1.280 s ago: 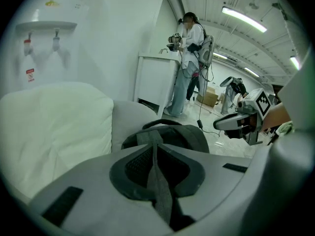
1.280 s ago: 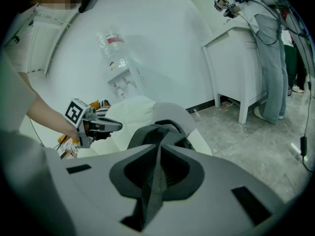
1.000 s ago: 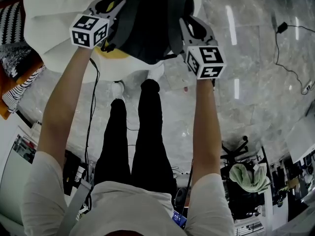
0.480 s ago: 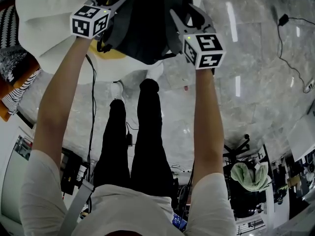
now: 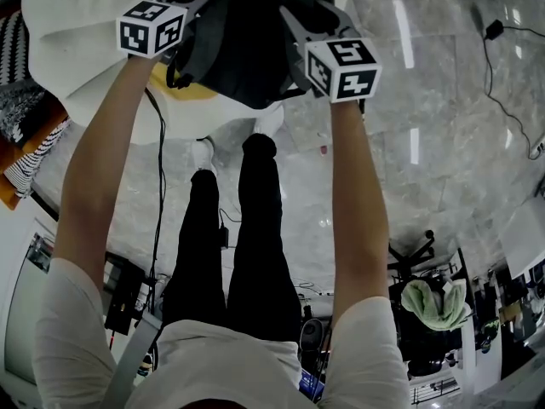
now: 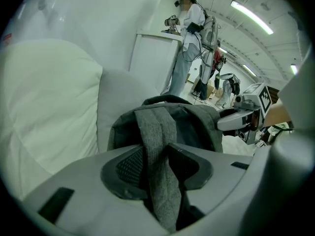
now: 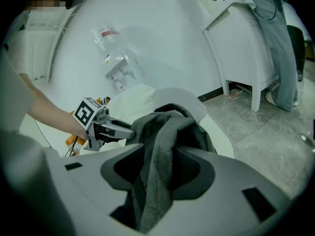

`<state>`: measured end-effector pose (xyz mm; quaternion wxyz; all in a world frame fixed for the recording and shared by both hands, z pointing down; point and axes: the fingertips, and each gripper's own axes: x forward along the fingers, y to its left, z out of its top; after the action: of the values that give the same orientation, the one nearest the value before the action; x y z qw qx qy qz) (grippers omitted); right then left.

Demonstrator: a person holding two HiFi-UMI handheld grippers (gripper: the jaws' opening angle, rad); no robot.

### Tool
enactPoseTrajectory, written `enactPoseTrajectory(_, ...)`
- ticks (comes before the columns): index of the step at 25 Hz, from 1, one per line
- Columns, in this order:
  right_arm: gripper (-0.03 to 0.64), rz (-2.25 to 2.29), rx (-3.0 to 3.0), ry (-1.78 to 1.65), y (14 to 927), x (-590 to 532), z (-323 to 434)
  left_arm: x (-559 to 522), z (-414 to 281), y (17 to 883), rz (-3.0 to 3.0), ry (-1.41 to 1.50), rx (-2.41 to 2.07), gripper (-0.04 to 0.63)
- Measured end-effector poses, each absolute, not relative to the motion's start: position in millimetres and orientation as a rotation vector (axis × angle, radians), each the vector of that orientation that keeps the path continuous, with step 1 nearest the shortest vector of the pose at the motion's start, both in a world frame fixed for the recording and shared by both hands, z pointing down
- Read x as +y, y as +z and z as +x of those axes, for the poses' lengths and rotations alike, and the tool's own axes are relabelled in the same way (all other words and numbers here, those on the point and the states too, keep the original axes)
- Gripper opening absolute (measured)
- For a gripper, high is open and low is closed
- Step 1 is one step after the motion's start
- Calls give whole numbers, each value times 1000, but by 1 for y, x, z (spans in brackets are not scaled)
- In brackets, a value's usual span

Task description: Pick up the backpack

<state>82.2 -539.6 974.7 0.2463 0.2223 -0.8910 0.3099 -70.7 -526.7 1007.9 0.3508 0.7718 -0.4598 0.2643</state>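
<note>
The dark grey backpack (image 5: 247, 41) rests on a big white cushion (image 5: 85, 41) at the top of the head view. My left gripper (image 5: 197, 0) is at the backpack's left side and my right gripper (image 5: 294, 20) at its right. In the left gripper view one grey shoulder strap (image 6: 157, 132) hangs loosely through the wide left gripper (image 6: 157, 167), whose jaws are closing a little. In the right gripper view the other strap (image 7: 165, 146) droops through the right gripper (image 7: 157, 170), whose jaws are opening. Neither gripper's pads press on a strap.
The person's own legs (image 5: 230, 228) stand on a marble floor (image 5: 443, 143) just before the cushion. Striped fabric (image 5: 25, 100) lies at the left and a cable (image 5: 502, 83) at the far right. A white cabinet (image 6: 152, 58) and a standing person (image 6: 189, 43) are behind the backpack.
Both marker cubes have crept toward the backpack, the right one also shifting left. The jaws stand wider around the straps than a second ago.
</note>
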Motion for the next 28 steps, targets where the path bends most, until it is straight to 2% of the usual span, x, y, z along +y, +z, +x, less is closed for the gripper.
enactPoseTrajectory(3, 161, 608, -2434, 871, 974, -541, 80, -526, -69, 1006, 2005, 681, -1188, 126)
enactPoseTrajectory(5, 72, 629, -2434, 877, 971, -542, 82, -525, -70, 1002, 2008, 680, -1196, 88)
enactPoseTrajectory(6, 66, 636, -2435, 880, 969, -542, 83, -524, -70, 999, 2010, 680, -1198, 74)
enactPoseTrajectory(28, 44, 636, -2468, 886, 899, -486, 80, -475, -71, 915, 2066, 581, -1219, 43)
